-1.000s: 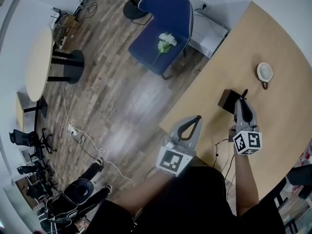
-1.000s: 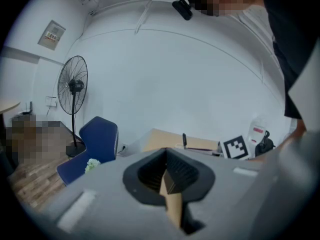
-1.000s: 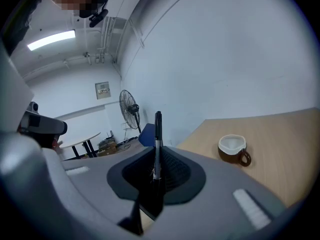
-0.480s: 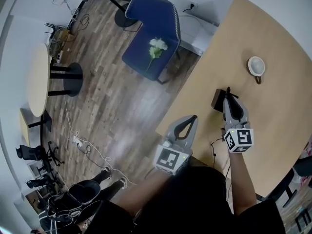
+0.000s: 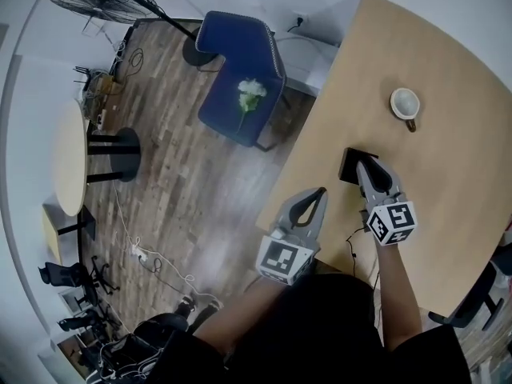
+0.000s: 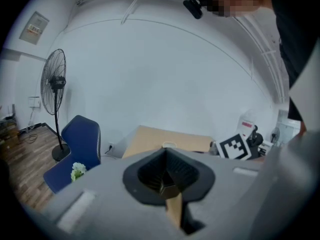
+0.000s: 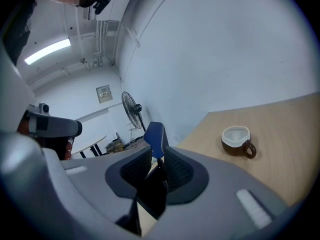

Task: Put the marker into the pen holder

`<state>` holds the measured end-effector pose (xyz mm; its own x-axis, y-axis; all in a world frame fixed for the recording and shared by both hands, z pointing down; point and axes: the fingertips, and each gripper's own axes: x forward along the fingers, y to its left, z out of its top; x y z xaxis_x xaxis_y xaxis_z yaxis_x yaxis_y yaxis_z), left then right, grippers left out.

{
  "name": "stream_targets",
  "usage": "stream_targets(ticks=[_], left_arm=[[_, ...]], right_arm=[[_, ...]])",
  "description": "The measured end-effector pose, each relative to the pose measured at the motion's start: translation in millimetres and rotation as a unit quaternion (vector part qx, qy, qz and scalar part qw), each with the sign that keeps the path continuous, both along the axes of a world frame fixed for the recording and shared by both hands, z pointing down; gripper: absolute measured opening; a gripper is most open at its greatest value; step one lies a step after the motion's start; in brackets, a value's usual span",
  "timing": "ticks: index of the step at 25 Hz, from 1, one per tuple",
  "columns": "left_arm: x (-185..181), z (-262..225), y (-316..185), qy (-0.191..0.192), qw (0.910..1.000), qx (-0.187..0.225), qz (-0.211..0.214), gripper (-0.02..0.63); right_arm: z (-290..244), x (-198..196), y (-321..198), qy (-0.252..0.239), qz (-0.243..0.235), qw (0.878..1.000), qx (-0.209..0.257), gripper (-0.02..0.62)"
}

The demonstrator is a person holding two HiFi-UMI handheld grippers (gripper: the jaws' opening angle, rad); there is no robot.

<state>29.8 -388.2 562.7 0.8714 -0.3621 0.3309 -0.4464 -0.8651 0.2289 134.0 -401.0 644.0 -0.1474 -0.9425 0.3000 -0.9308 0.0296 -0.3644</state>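
Head view: the right gripper (image 5: 366,168) reaches toward twelve o'clock over the wooden table (image 5: 456,78). Its tips are right at the black pen holder (image 5: 349,165), which stands near the table's left edge. A brown cup (image 5: 405,104) sits at about one o'clock from the holder, well apart. The left gripper (image 5: 320,192) hangs at eight o'clock from the right one, off the table's edge, with its tips together and nothing in them. A blue chair (image 5: 240,62) with a white flower (image 5: 251,93) on its seat stands on the floor at ten o'clock.

Left gripper view: the jaws meet at the far end and hold nothing. The chair and flower lie at nine o'clock, and a standing fan (image 6: 56,84) is higher up, near ten.

Right gripper view: the jaws have just been opening and now stand apart. A slim dark shaft, apparently the marker (image 7: 162,171), stands in the gap and runs down into the dark pen holder at six o'clock. The pads do not seem to press on it. The cup sits at three o'clock.
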Motion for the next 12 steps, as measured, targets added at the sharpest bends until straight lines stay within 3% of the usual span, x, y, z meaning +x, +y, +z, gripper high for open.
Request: stream_targets(ticks=[3,8,12], left_arm=[[0.0,-11.6,-2.2,0.007,0.9999,0.003,-0.006,0.002],[-13.3,-41.5,-3.0,0.031,0.9992,0.024,-0.010,0.002],[-37.5,-49.2,-1.7,0.051,0.9985,0.022,-0.002,0.002]], right_arm=[[-15.1,4.4,6.4,-0.004,0.010,1.000,-0.006,0.063],[-51.6,3.7,29.1,0.046,0.031,0.998,-0.018,0.004],[-69.2,-12.1,53.4,0.083,0.061,0.994,-0.036,0.002]])
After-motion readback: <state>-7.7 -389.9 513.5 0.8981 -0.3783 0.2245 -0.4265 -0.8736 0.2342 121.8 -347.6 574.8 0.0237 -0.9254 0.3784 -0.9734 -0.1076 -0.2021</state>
